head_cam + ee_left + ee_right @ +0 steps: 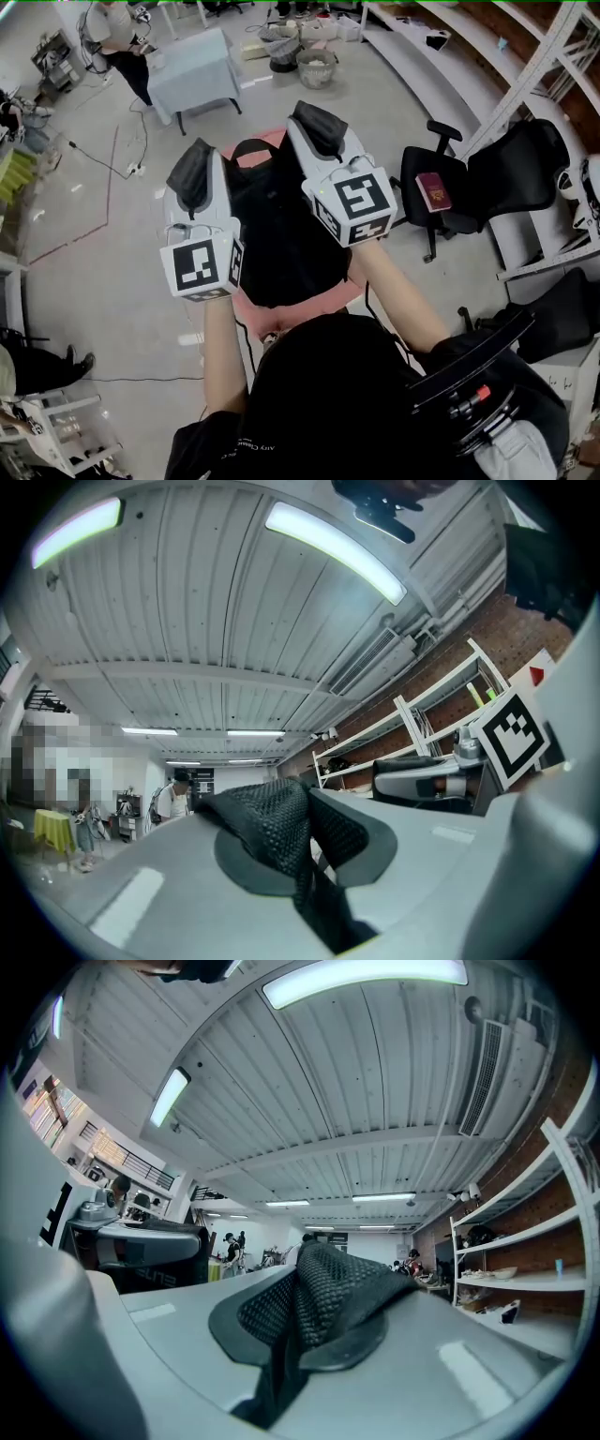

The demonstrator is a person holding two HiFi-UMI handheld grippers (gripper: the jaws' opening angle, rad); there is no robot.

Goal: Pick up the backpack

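Note:
The black backpack [281, 234] hangs between my two grippers, over a pink surface [302, 305] that shows under its lower edge. My left gripper [193, 176] is shut on a black mesh shoulder strap [267, 822], which bulges out between its grey jaws. My right gripper [319, 127] is shut on the other mesh strap [323, 1302] in the same way. Both grippers point away from me and slightly upward, side by side, with the backpack's top handle [255, 145] between them. The grippers hide where the straps join the bag.
A black office chair [487, 187] with a dark red book [433, 192] on its seat stands to the right. A grey-blue table [192, 70], a person [117, 42] and baskets [317, 66] lie beyond. White shelving [553, 56] lines the right side. Cables cross the floor at left.

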